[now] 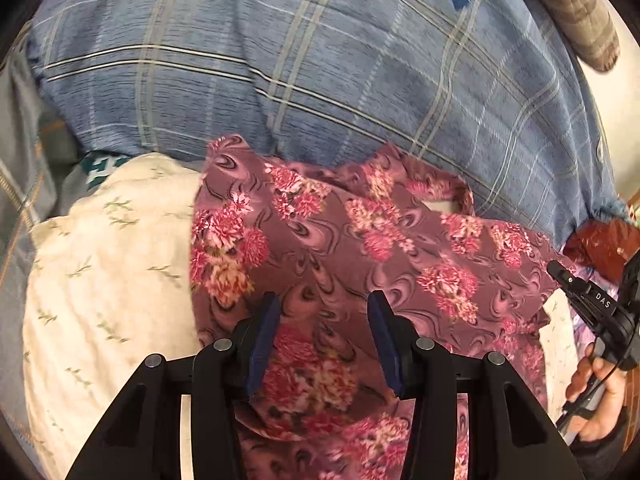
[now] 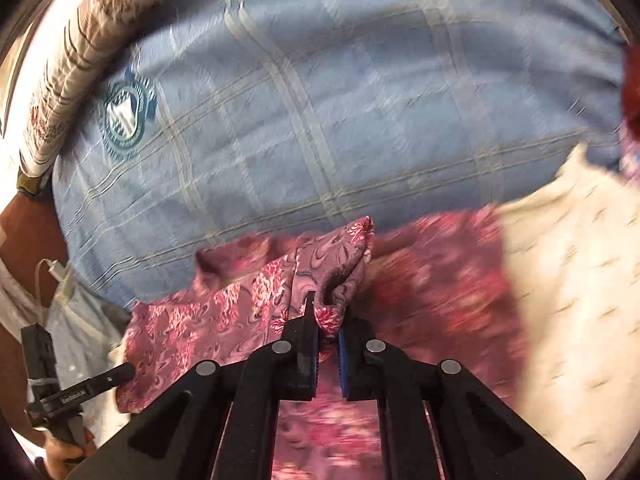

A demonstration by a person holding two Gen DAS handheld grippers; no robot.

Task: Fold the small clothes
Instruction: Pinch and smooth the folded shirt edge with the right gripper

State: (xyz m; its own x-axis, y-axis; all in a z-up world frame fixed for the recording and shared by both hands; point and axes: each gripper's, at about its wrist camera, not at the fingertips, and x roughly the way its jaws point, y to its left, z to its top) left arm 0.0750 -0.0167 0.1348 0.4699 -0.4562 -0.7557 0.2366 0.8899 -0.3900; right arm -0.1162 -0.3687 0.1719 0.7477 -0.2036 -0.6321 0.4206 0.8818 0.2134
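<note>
2 wrist cameras look down on a bed covered by a blue plaid sheet (image 1: 320,64). A mauve floral garment (image 1: 360,248) lies spread across the near part of the bed, its far edge touching the plaid sheet. Part of it rests on a cream cloth (image 1: 104,264) with small green sprigs, which shows on both sides of it.

The left gripper (image 1: 325,306) hangs above the garment with its 2 blue pads (image 1: 264,344) about half apart and nothing between them; the floral cloth shows through the gap.

The right gripper (image 2: 329,322) has its jaws closed narrowly on a bunched fold of the garment (image 2: 332,264), which stands up in a peak above the pads. The rest of the cloth is blurred in this view.

Each camera catches the other gripper at the frame edge, held in a hand (image 1: 596,396). A patterned brown and white roll (image 2: 68,80) lies along the sheet's far edge, beside a round teal logo (image 2: 126,114).
</note>
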